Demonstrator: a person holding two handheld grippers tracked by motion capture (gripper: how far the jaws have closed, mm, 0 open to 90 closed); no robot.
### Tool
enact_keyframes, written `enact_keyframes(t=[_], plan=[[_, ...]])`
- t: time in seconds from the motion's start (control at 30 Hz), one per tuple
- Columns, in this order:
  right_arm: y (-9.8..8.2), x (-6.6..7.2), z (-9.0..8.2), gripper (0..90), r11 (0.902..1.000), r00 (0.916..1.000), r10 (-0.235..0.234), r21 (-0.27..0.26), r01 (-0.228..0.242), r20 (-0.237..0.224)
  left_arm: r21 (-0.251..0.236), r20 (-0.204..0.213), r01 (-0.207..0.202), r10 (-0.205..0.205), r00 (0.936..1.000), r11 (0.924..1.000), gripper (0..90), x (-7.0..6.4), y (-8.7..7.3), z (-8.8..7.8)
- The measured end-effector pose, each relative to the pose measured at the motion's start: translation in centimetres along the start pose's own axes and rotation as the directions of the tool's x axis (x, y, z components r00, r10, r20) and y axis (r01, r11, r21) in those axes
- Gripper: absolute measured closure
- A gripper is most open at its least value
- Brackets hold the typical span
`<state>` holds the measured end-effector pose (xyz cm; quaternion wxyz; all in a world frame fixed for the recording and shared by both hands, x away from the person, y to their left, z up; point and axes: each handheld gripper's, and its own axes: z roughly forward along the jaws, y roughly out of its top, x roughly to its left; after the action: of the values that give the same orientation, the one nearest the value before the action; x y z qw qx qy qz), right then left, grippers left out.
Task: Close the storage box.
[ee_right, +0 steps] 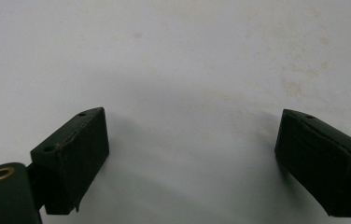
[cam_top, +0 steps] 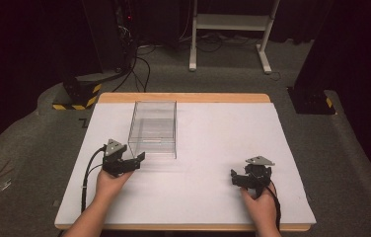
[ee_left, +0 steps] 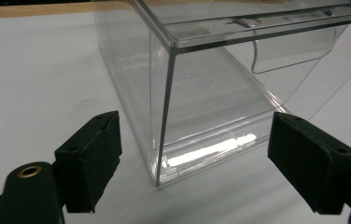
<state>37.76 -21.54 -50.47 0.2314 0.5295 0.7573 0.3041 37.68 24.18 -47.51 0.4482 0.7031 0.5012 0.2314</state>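
Clear box point(cam_top: 154, 129) stood centre-left, long axis running up-frame, its near corner just beyond the released left gripper point(cam_top: 133, 160); right gripper point(cam_top: 240, 178), also released, lay well apart.

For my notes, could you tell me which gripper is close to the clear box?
The left gripper; its open jaws face the clear box, unlike the right gripper.

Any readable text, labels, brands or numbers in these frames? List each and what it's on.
No readable text in the three views.
Clear plastic box: no label or print visible.
White table cover: a dark mark at its far left corner, too small to read.
Yellow-black hazard stripes on the floor base: pattern only, no words.
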Motion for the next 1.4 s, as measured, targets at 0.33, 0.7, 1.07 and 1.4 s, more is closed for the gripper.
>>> enact_keyframes(t=[0.33, 0.7, 1.07, 1.4], plan=[[0.0, 0.0, 0.0, 9.6, 1.0000, 1.0000, 0.000, 0.000, 0.000, 0.000, 0.000, 0.016, 0.019, -0.019, 0.9997, 0.9998, 19.6, 0.7, -1.5, -1.9], [0.0, 0.0, 0.0, 9.7, 1.0000, 1.0000, 0.001, 0.000, -0.001, 0.001, 0.064, -0.023, 0.003, -0.001, 0.9997, 0.9979, 20.0, 2.9, -4.5, -5.4], [0.0, 0.0, 0.0, 9.8, 1.0000, 1.0000, 0.000, 0.000, 0.000, 0.001, 0.114, -0.123, 0.027, -0.012, 0.9924, 0.9931, 20.3, 5.2, -6.9, -7.7], [0.0, 0.1, 0.0, 9.9, 1.0000, 1.0000, 0.000, 0.000, 0.000, 0.001, 0.217, -0.149, -0.037, 0.070, 0.9863, 0.9755, 19.1, 4.2, -7.0, -6.5]])
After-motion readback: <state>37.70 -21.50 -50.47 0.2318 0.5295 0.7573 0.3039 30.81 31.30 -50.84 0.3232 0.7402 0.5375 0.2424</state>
